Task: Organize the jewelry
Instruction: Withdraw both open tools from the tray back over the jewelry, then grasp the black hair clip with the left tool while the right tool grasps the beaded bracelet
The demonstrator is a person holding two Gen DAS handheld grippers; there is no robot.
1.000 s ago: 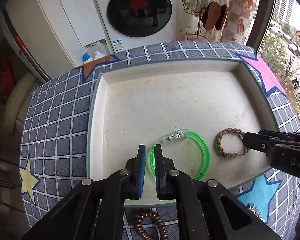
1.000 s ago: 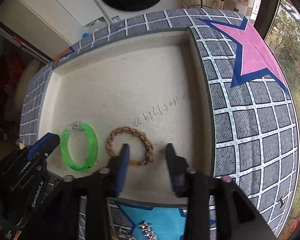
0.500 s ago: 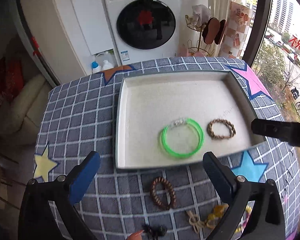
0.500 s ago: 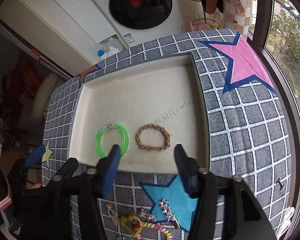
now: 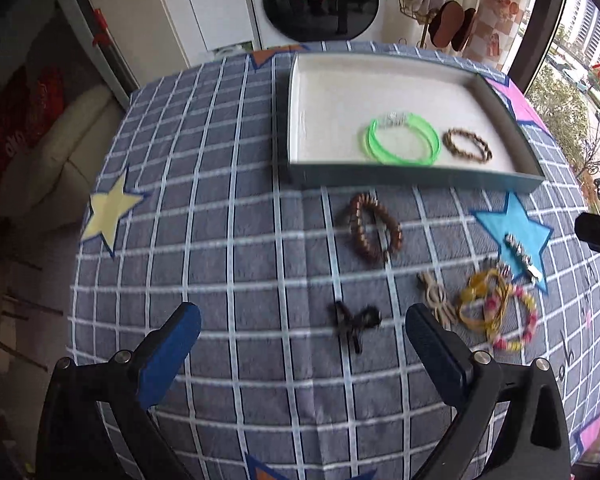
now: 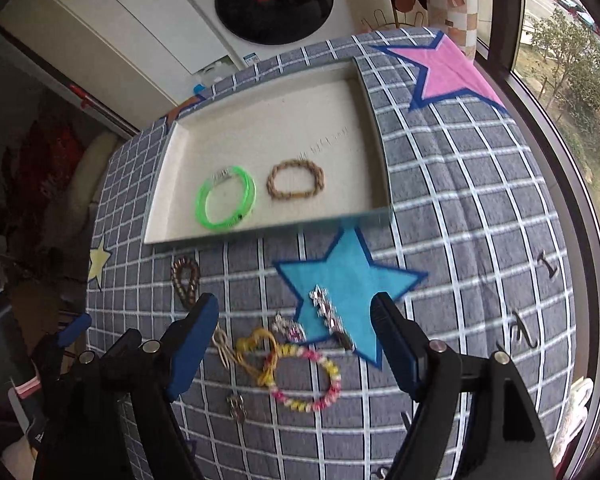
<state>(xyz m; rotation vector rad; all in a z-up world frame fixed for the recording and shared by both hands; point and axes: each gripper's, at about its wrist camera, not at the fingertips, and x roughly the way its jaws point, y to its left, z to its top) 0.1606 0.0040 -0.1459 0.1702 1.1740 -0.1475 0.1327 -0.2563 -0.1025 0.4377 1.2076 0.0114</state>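
Green bangle (image 5: 402, 142) lies in the tray (image 5: 416, 178), far beyond both grippers' spread, empty fingers (image 5: 172, 354).

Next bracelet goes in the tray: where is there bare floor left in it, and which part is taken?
The tray is bare across its far half and down its left side beside the green bangle. A small patch lies right of the braided bracelet, near the right wall. The near middle is crowded: both pieces lie side by side close to the front wall.
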